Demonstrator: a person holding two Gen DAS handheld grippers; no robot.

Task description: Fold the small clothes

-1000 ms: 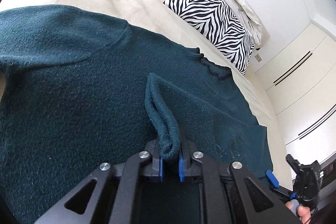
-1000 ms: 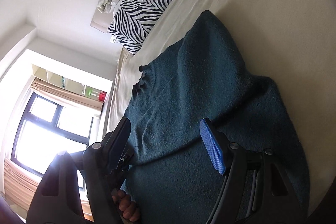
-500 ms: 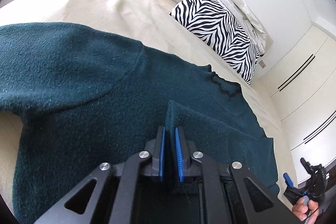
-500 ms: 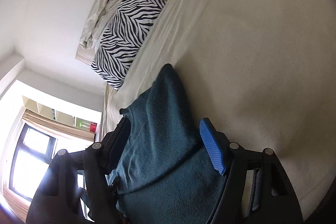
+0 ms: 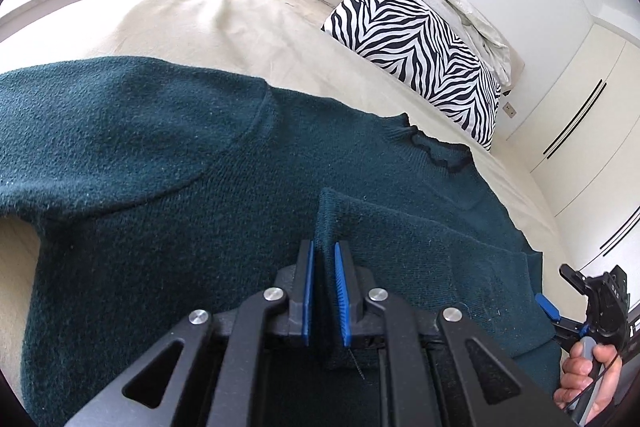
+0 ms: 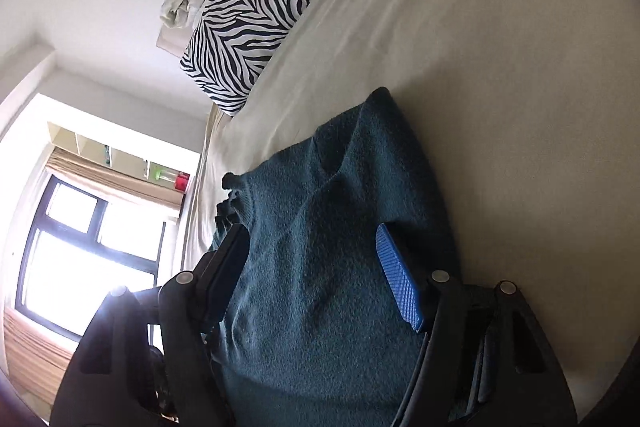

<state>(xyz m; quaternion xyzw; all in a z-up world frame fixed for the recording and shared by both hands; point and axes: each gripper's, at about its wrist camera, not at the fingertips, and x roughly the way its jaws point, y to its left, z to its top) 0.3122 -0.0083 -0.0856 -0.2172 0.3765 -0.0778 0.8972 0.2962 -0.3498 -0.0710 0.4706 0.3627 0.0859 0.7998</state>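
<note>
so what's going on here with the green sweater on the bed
A person is folding a dark green sweater on a bed, a gripper in each hand. The left gripper is shut on a raised fold of the knit. The right gripper is closing around a bunched part at the sweater's other side, pads not yet pressing.

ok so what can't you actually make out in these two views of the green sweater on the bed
- Left wrist view: the sweater's hem and near edge are cut off by the picture edge and the left gripper, which is shut on a fold.
- Left wrist view: the right gripper sits at the picture edge; its jaws are mostly hidden.
- Right wrist view: the right gripper's jaws are closing over the sweater; pad contact is unclear.
- Right wrist view: window glare washes out the lower left corner.
</note>
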